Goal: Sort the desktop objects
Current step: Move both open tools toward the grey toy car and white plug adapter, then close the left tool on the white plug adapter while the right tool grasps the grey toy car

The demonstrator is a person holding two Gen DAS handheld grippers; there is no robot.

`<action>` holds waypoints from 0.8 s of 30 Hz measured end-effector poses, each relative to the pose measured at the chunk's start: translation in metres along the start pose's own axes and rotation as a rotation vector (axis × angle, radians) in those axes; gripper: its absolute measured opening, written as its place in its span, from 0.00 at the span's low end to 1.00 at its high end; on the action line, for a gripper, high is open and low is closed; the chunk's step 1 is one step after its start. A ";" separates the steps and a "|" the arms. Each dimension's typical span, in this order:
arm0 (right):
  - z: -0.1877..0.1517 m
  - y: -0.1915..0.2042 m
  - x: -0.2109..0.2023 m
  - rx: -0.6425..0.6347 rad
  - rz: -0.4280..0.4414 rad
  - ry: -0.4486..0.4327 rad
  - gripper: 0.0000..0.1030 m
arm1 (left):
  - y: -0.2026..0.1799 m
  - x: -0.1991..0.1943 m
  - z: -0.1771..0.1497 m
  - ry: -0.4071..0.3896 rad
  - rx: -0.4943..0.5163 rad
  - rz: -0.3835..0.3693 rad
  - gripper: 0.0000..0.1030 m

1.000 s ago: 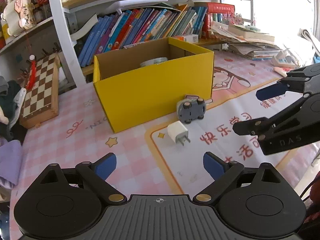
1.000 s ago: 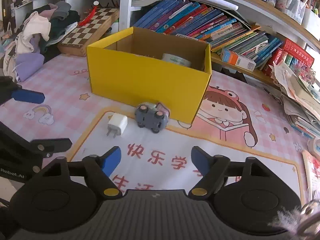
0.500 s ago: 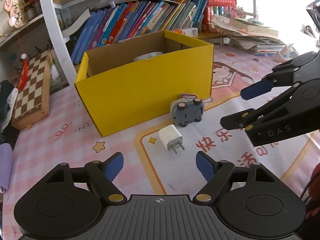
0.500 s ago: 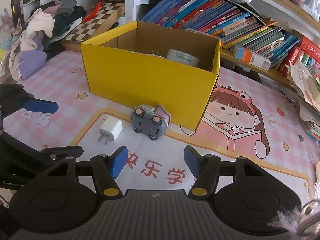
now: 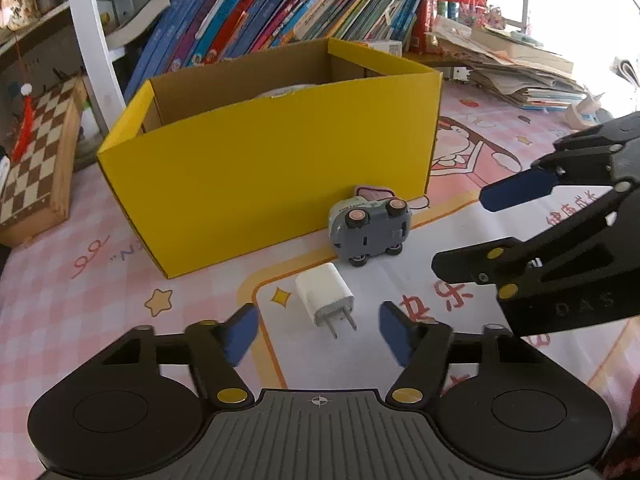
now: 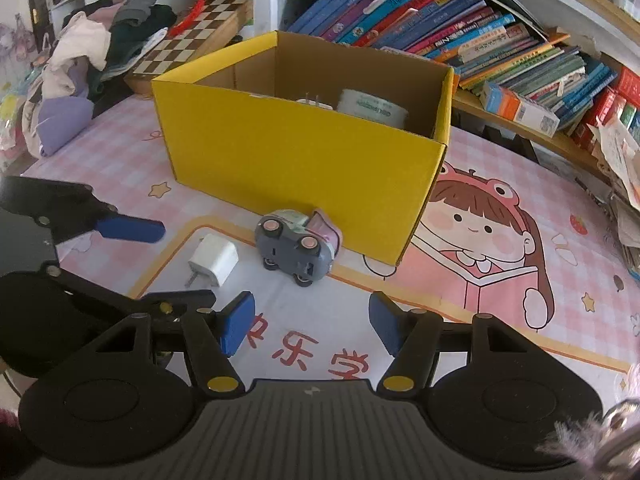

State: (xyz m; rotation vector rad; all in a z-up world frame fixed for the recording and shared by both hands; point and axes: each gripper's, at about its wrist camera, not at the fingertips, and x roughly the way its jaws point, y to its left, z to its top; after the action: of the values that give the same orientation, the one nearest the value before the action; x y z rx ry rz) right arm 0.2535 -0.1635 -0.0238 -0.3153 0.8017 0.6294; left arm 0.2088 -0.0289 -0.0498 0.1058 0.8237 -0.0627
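A white plug charger (image 5: 326, 298) (image 6: 214, 260) lies on the white mat, prongs toward me. My left gripper (image 5: 318, 334) hovers just short of it, its jaws closing with the charger's prongs between the blue tips and no pad touching. A grey toy car (image 5: 370, 226) (image 6: 294, 250) lies on its side against the yellow cardboard box (image 5: 276, 168) (image 6: 304, 156). My right gripper (image 6: 310, 326) stands open in front of the car, nothing between its fingers. Inside the box sit a tape roll (image 6: 372, 110) and another white plug.
A bookshelf of slanted books (image 5: 280, 12) runs behind the box. A wooden chessboard (image 5: 32, 160) lies at the left, a pile of clothes (image 6: 80, 64) beyond it. Stacked papers (image 5: 516, 76) fill the right back corner. The pink checked desk mat (image 5: 80, 280) shows around the box.
Both grippers have come closer to the box and lower. The left one's jaws have narrowed around the charger's position; the right one's narrowed slightly and now sits nearer the toy car.
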 end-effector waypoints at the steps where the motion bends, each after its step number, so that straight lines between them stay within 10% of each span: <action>1: 0.001 -0.002 0.001 0.007 0.000 0.002 0.60 | 0.001 0.003 0.001 0.003 -0.007 0.001 0.62; 15: 0.019 -0.010 0.026 0.029 0.032 0.019 0.60 | 0.006 0.027 0.008 0.024 -0.061 -0.026 0.33; 24: 0.026 -0.012 0.044 0.049 0.053 0.043 0.60 | 0.017 0.017 0.002 0.043 -0.090 -0.019 0.33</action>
State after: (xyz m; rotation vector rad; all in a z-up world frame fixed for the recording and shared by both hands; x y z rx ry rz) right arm 0.2988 -0.1421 -0.0394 -0.2643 0.8672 0.6539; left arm 0.2239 -0.0127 -0.0600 0.0151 0.8695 -0.0409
